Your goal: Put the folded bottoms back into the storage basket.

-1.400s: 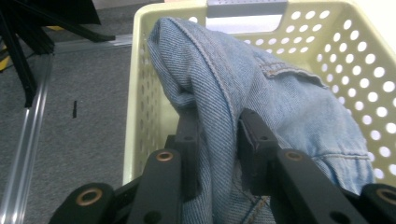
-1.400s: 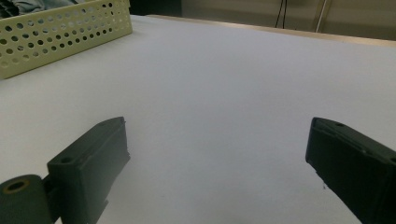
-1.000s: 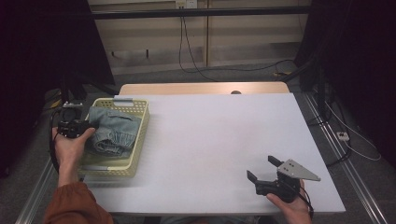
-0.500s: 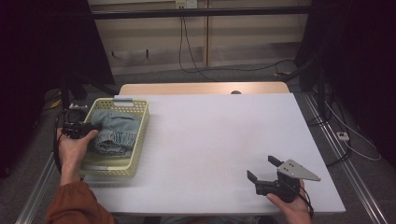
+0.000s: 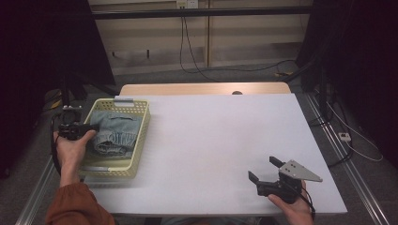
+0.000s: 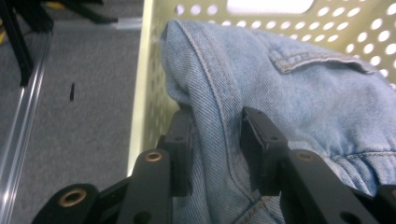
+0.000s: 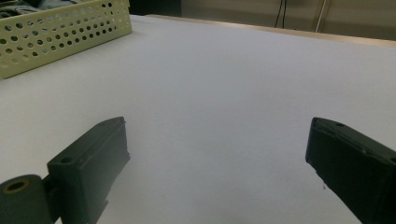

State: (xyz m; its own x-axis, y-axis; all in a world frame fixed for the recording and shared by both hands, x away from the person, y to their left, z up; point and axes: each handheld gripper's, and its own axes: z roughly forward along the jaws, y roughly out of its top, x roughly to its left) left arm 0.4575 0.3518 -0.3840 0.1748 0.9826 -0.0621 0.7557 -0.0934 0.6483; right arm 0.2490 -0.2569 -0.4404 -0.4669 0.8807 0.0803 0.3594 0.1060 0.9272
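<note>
Two black jaws of the left gripper (image 6: 217, 140) have just been easing apart, yet a fold of the denim jeans (image 6: 299, 102) sits pinched between them, inside the yellow basket (image 5: 141, 136); its far wall is cut off. Well apart, the right gripper (image 5: 265, 171) gapes wide over the bare white table (image 5: 211, 136).

The light-blue denim garment (image 6: 299, 102) lies crumpled inside the pale yellow perforated basket (image 5: 139, 140) at the bench's left edge. A stitched fold of it bulges up against the basket's near-left wall.
</note>
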